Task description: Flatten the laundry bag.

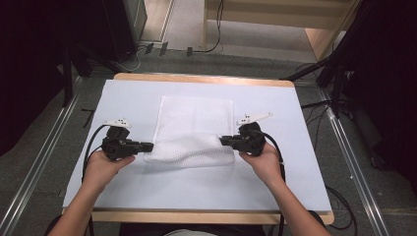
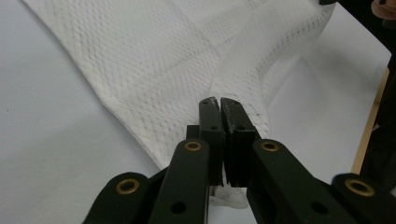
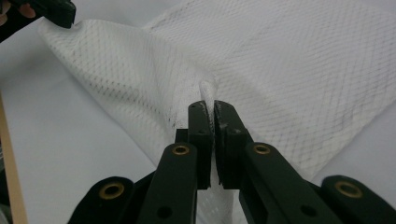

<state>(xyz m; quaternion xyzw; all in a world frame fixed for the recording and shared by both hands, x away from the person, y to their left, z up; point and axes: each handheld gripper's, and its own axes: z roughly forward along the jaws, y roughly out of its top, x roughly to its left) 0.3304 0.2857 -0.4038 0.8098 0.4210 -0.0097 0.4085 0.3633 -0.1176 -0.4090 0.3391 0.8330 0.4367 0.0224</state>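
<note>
A white mesh cloth [image 1: 194, 130] lies on the white table top [image 1: 123, 98], its near edge lifted and rolled between the two hands. My left gripper [image 1: 147, 146] is shut on the cloth's near left corner; up close its black jaws [image 2: 219, 103] pinch the mesh cloth [image 2: 154, 60]. My right gripper [image 1: 225, 141] is shut on the near right corner, and in its own view a fold of the mesh cloth [image 3: 289, 70] stands up between the closed jaws of my right gripper [image 3: 208, 105]. The far part of the cloth rests flat.
The table has a wooden rim [image 1: 206, 78] at its far side and a wooden front edge [image 1: 196, 216]. Bare white surface lies left and right of the cloth. Dark stands [image 1: 339, 73] and cables [image 1: 147, 54] sit on the floor beyond the table.
</note>
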